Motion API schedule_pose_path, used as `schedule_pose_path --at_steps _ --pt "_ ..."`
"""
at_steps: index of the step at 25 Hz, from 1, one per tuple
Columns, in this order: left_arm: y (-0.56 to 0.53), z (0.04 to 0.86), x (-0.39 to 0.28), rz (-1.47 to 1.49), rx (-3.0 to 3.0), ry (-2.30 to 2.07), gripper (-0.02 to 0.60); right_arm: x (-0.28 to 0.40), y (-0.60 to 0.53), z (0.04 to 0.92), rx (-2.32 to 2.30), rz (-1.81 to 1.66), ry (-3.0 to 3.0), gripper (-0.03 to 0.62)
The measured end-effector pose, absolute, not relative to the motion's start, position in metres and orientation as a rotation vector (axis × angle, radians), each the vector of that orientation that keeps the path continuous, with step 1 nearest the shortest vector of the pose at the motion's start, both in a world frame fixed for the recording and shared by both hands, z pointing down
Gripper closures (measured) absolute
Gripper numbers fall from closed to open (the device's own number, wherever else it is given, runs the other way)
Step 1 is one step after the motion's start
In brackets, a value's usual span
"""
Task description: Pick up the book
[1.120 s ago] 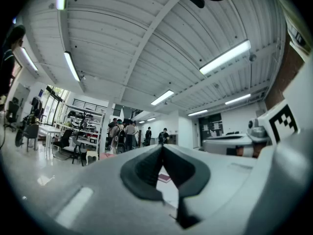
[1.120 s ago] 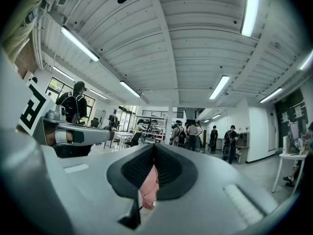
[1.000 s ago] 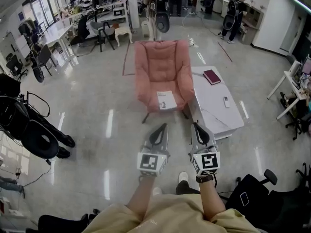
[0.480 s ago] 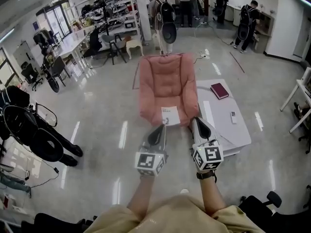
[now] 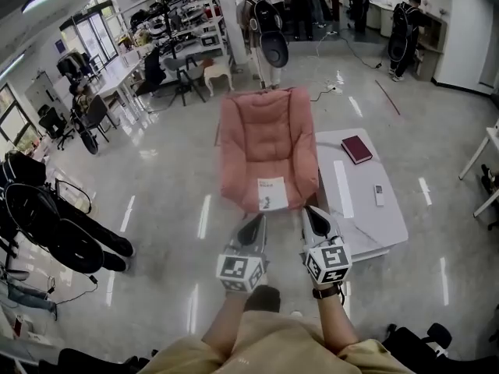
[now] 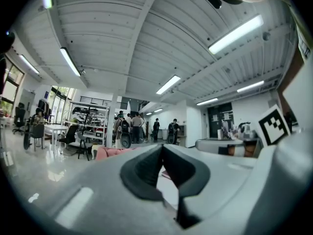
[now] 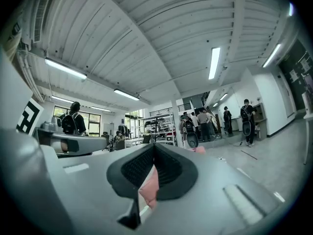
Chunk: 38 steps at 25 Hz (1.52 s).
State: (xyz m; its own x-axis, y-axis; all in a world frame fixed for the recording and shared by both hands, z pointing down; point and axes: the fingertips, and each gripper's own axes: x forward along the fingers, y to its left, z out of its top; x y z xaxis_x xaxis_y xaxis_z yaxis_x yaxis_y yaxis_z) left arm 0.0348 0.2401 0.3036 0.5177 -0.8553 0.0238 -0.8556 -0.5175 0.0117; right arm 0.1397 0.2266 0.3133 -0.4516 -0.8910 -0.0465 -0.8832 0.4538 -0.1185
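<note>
Presently left tool (image 5: 256, 223) and right tool (image 5: 313, 215) are closed, empty; unopened, the thin white book (image 5: 272, 193) at 12 o'clock risks being shoved.

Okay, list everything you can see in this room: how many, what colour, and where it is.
armchair: one, pink, middle of the floor, ahead of the grippers
white book: one, white, lying on the front of the armchair's seat
table: one, white, to the right of the armchair
red book: one, dark red, at the far end of the table
remote: one, white, on the table nearer its right edge
people: several, dark backpacks, standing at the far end of the room
left gripper: one, grey, shut and empty, low centre, pointing at the armchair
right gripper: one, grey, shut and empty, just right of the left gripper
</note>
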Motion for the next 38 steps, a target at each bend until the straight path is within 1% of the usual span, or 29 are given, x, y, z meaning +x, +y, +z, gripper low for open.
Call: schedule_pose_path --at_steps 7,10,17,22,26,28,33,38 --pt "0.131 0.328 0.062 0.002 2.754 -1.378 0.581 0.140 0.134 0.334 -1.623 -0.107 2.611 0.589" --pt "0.078 0.331 0.060 -0.018 2.751 -1.337 0.581 0.138 0.088 0.334 -1.665 -0.118 2.615 0.589" --pt "-0.045 0.328 0.016 -0.037 2.702 -1.345 0.581 0.105 -0.030 0.325 -1.689 -0.121 2.665 0.589" --pt "-0.102 0.353 -0.024 -0.015 2.628 -1.330 0.581 0.062 -0.098 0.342 -1.643 -0.177 2.722 0.589" --pt "-0.137 0.390 -0.059 0.015 2.564 -1.304 0.581 0.031 -0.134 0.374 -1.631 -0.198 2.784 0.589" --pt "-0.149 0.415 -0.070 0.040 2.506 -1.291 0.580 0.029 -0.144 0.400 -1.653 -0.258 2.812 0.589" --pt "-0.170 0.501 -0.064 0.176 2.363 -1.199 0.581 0.060 -0.161 0.490 -1.791 -0.548 2.816 0.589" --pt "-0.190 0.595 -0.055 0.345 2.207 -1.143 0.580 0.079 -0.184 0.589 -1.810 -0.821 2.858 0.588"
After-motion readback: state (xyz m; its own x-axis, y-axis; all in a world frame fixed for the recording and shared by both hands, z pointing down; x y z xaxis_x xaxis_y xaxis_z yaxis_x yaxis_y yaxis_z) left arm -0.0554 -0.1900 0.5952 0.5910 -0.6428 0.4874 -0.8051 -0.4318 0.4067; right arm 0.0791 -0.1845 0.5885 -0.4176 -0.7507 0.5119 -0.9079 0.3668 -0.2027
